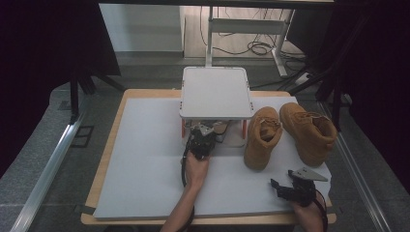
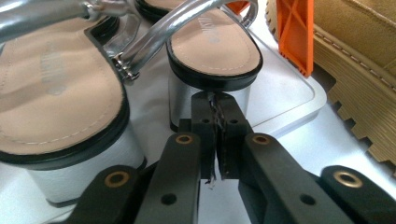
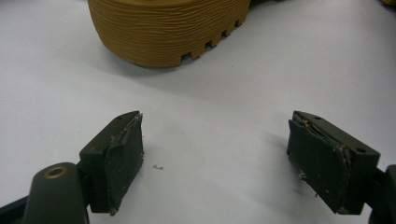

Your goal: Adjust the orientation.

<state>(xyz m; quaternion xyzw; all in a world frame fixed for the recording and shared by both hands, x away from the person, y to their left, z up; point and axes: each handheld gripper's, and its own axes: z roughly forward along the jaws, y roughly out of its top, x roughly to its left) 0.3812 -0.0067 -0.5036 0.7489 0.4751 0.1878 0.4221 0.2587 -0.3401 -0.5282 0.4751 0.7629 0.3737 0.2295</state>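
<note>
In the high view, the left gripper (image 1: 205, 134) reaches under the white shelf (image 1: 216, 92) near the far edge of the bench (image 1: 145, 159), where the sandals (image 1: 220, 128) stand. The right gripper (image 1: 279, 187) rests near the right front corner.

In the left gripper view, the jaws are pressed together, with nothing between them, just before the silver heel (image 2: 180, 100) of one sandal.

In the right gripper view, the jaws stand wide apart, facing the sole of a tan boot (image 3: 168, 28).
</note>
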